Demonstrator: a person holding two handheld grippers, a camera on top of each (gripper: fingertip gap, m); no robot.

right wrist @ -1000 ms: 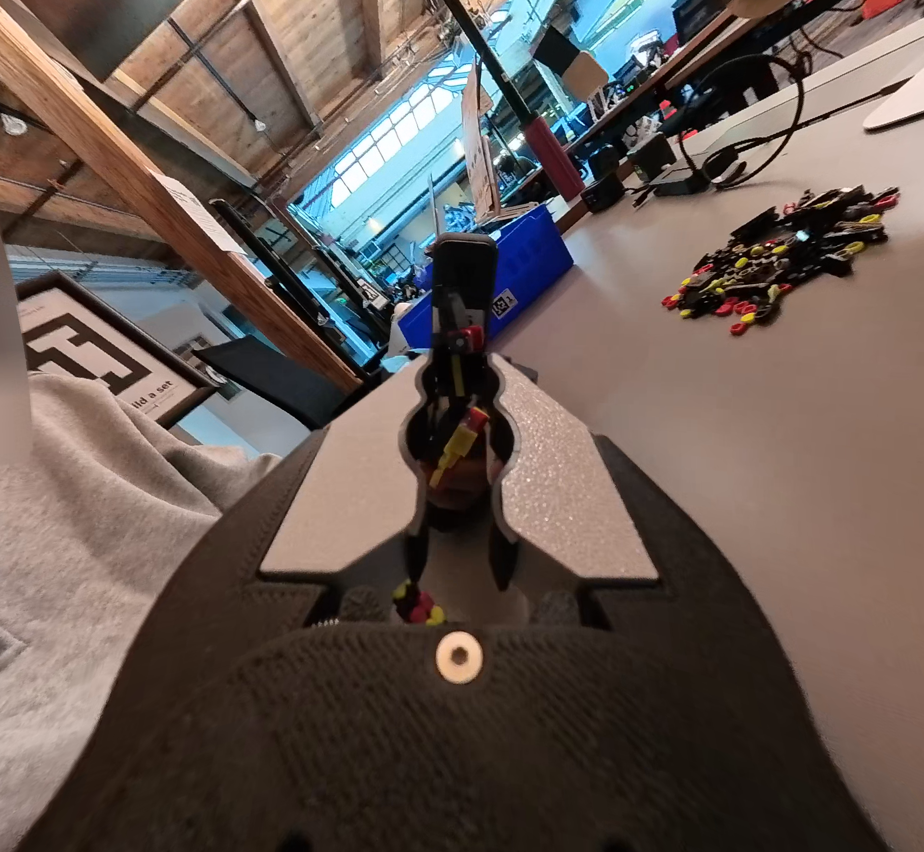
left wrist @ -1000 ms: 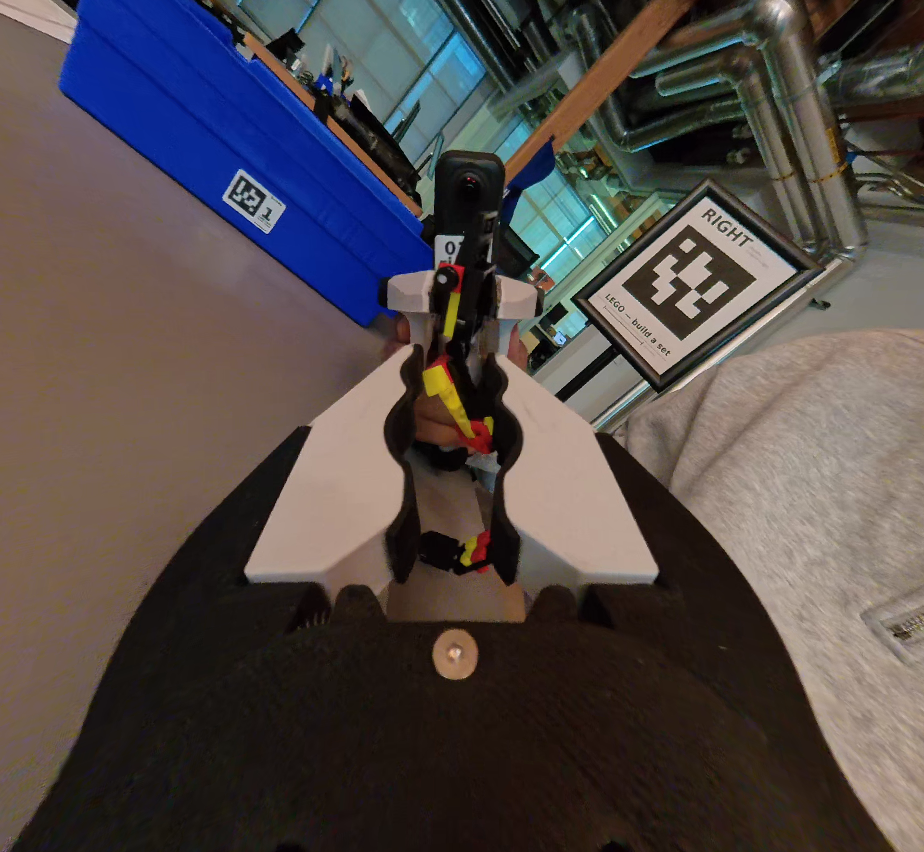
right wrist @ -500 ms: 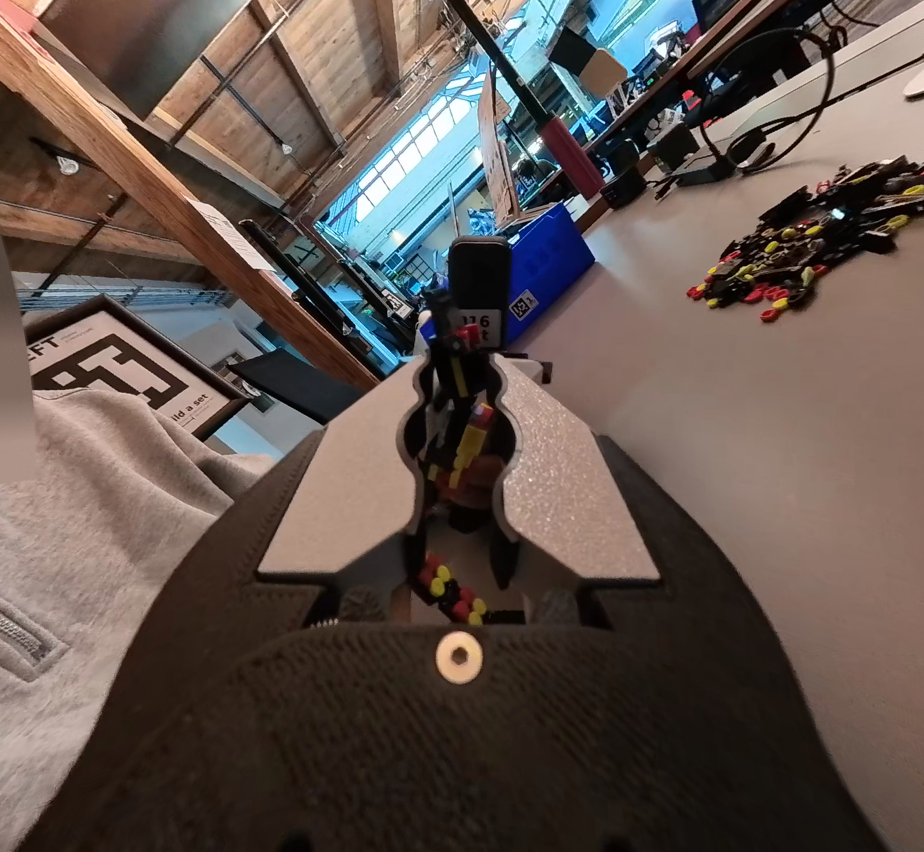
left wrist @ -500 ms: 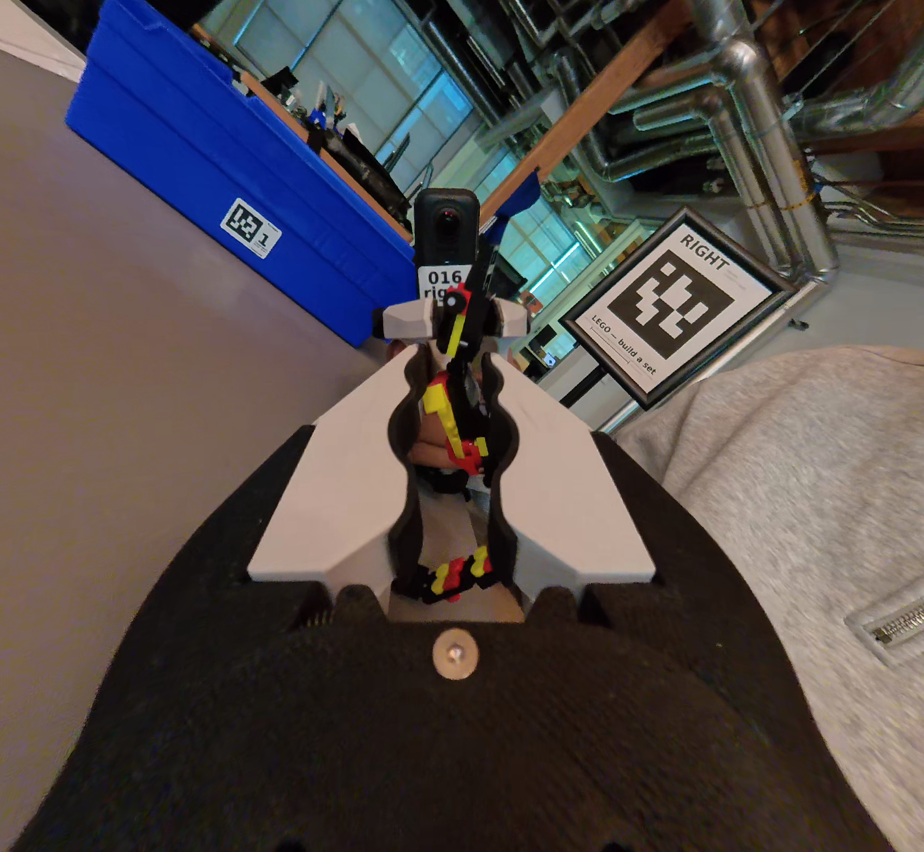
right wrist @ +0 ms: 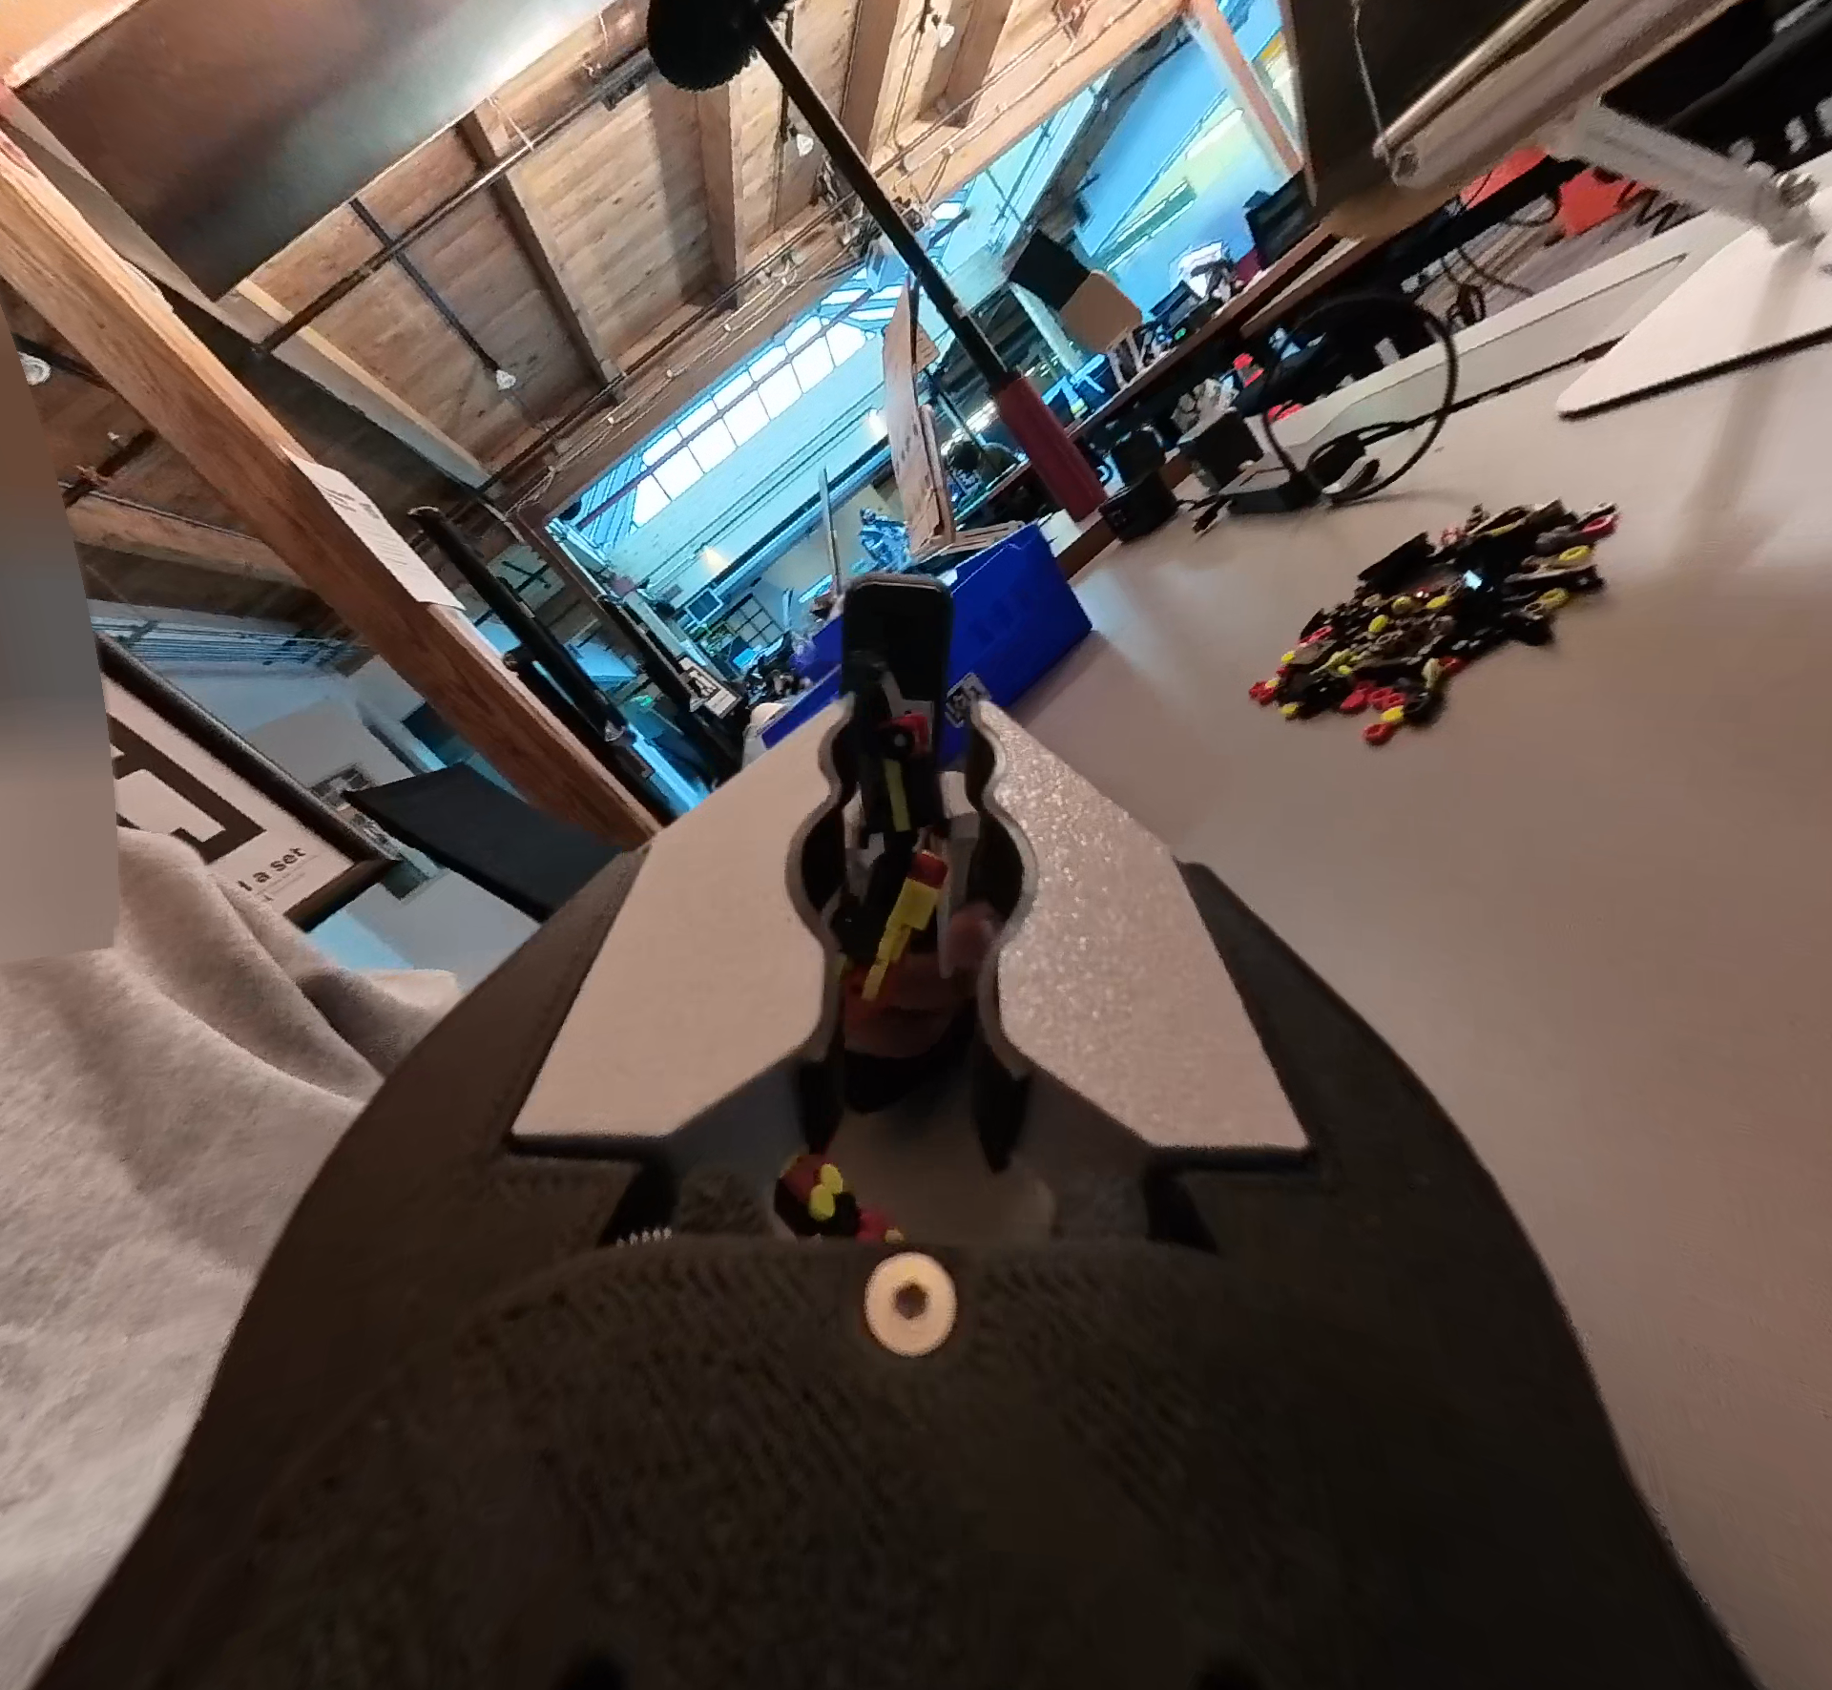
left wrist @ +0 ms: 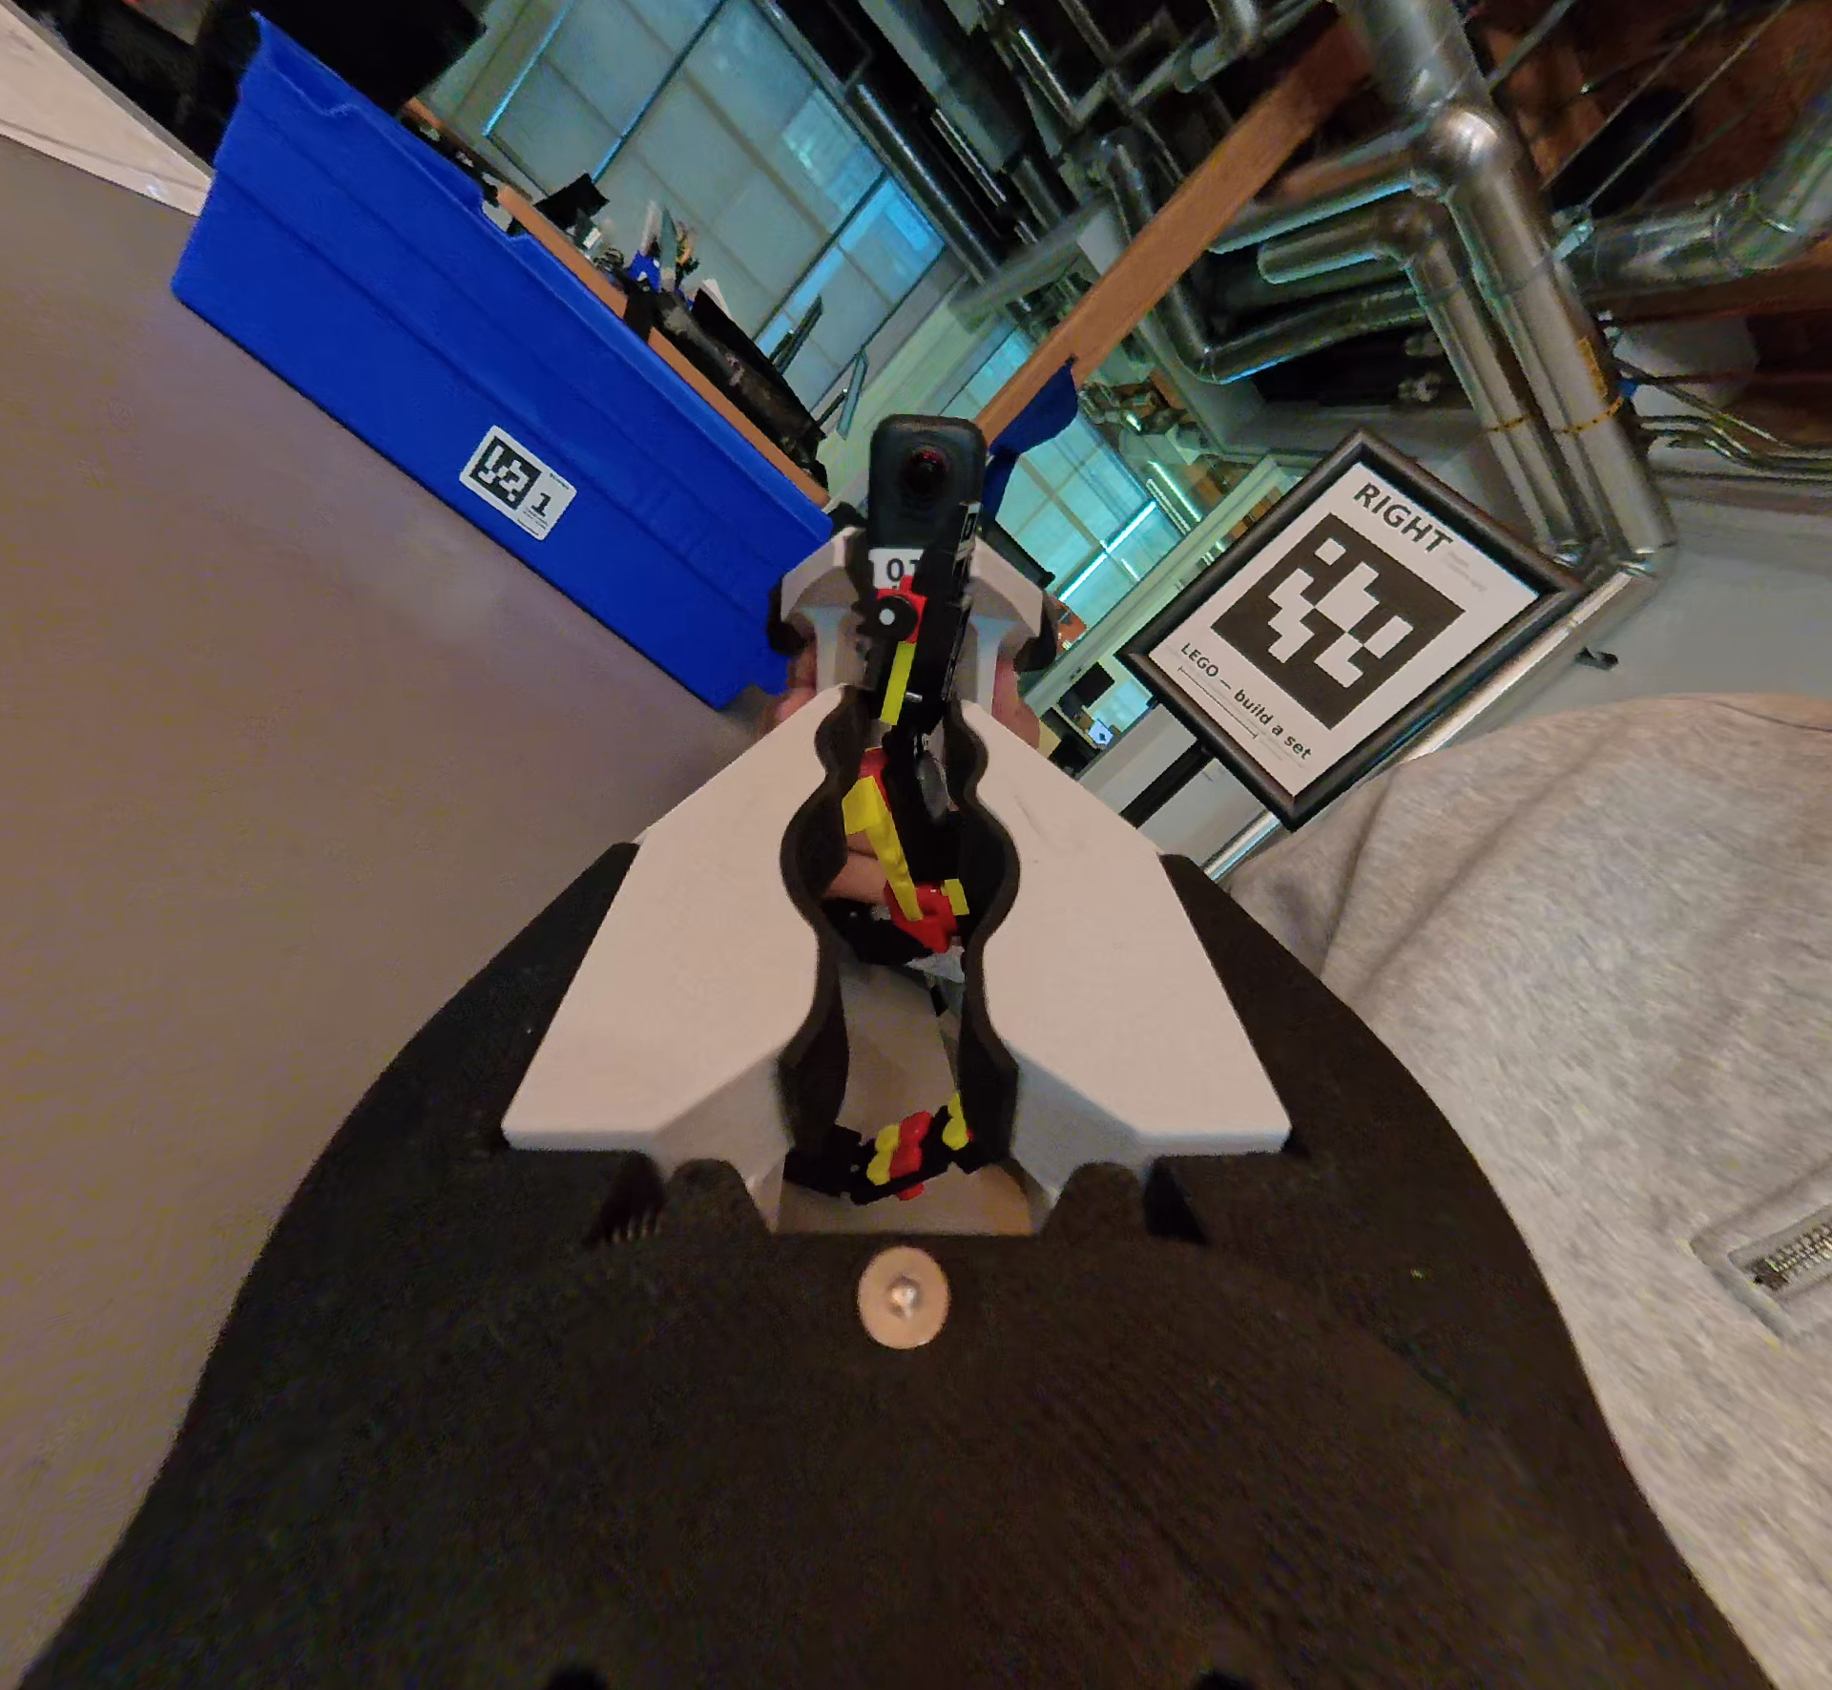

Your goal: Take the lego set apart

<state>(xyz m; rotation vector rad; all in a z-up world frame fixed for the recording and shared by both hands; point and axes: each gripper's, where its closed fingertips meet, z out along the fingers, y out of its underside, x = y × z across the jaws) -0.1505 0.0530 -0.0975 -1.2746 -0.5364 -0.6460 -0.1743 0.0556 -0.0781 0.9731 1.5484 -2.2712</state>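
A slim lego assembly (left wrist: pixel 897 859) of black, yellow and red pieces is held in the air between both grippers, which face each other tip to tip. My left gripper (left wrist: pixel 897 720) is shut on one end of it. My right gripper (right wrist: pixel 897 730) is shut on the other end (right wrist: pixel 907 909). The right gripper (left wrist: pixel 922 582) shows beyond the left fingertips, and the left gripper (right wrist: pixel 897 641) beyond the right ones. A small cluster of lego pieces (left wrist: pixel 897 1147) shows low in the gap between the left fingers, and another (right wrist: pixel 823 1191) between the right fingers.
A pile of loose lego pieces (right wrist: pixel 1437 621) lies on the grey table (right wrist: pixel 1487 998) to the right. A blue bin (left wrist: pixel 446 354) stands at the far side. A framed sign (left wrist: pixel 1348 621) and a person's grey sleeve (left wrist: pixel 1586 1048) are at the right. My left and right fingertips are right by each other.
Both grippers have stayed shut on the assembly. They have tilted and shifted a little, so the bin and the pile sit elsewhere in the views.
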